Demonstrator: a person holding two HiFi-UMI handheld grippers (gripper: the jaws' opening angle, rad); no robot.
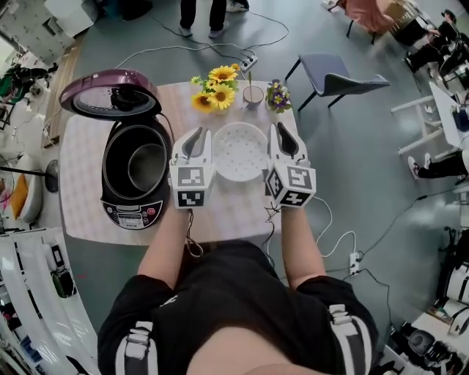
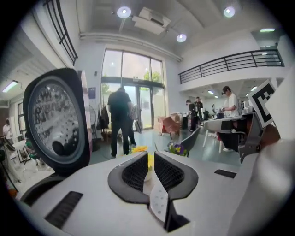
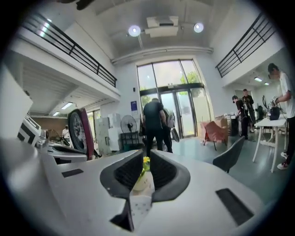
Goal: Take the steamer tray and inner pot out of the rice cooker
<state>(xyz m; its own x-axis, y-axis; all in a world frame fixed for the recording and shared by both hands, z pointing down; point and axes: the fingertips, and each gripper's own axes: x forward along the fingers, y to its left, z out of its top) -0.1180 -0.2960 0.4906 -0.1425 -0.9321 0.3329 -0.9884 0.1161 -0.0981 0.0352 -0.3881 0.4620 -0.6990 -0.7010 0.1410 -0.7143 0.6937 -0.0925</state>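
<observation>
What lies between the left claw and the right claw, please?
The white steamer tray spans the gap, with its rim pinched on either side by the left claw and the right claw. The head view shows this.

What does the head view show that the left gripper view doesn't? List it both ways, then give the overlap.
Head view only: the pot sitting in the cooker, the panel on its front, and the whole round tray.
Left gripper view only: ceiling lights, glass doors, a railing, and the tray's rim nipped by the left gripper.
Both: the open lid, sunflowers, the tray, the chair and the right gripper.
</observation>
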